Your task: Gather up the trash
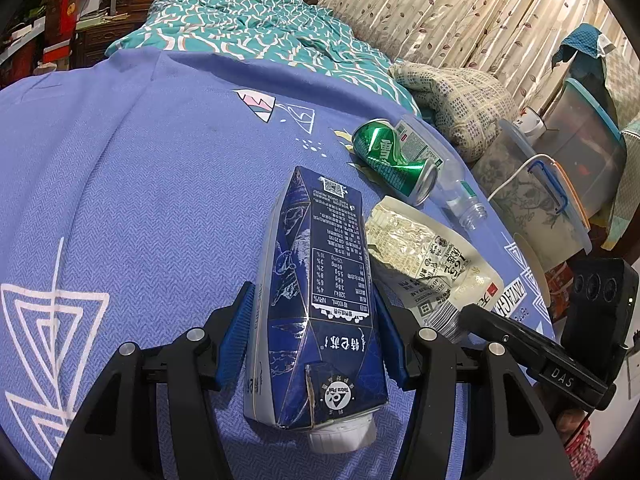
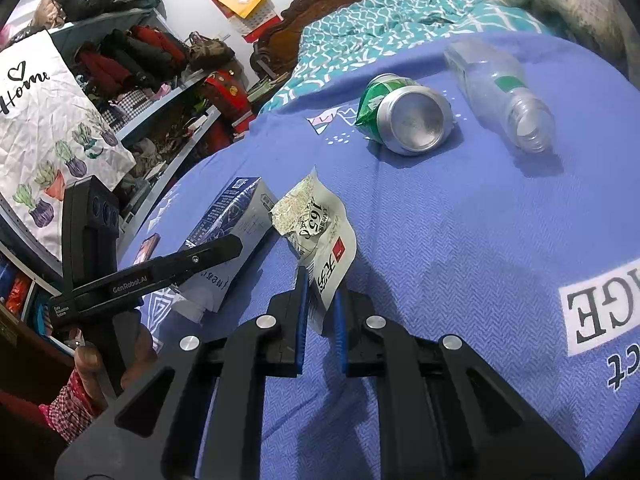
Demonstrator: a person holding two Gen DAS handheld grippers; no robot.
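Observation:
A dark blue milk carton point(image 1: 332, 240) lies on the blue bedsheet point(image 1: 140, 200), its white cap towards me, and my left gripper point(image 1: 312, 292) is shut on its two sides. The same carton point(image 2: 236, 216) shows in the right wrist view behind one left finger point(image 2: 192, 260). My right gripper point(image 2: 321, 284) is shut on the lower edge of a crumpled white snack wrapper point(image 2: 320, 232), which lies just right of the carton. In the left wrist view that wrapper point(image 1: 424, 256) is in plain sight. Farther off lie a dented green can point(image 2: 404, 116) and an uncapped clear plastic bottle point(image 2: 500, 84), side by side.
A teal patterned quilt point(image 1: 248, 28) and a pillow point(image 1: 452, 92) lie at the head of the bed. Clear lidded storage boxes point(image 1: 576, 140) and curtains point(image 1: 460, 8) stand off the right edge. Cluttered shelves point(image 2: 152, 76) and a printed cloth point(image 2: 52, 132) stand to the left.

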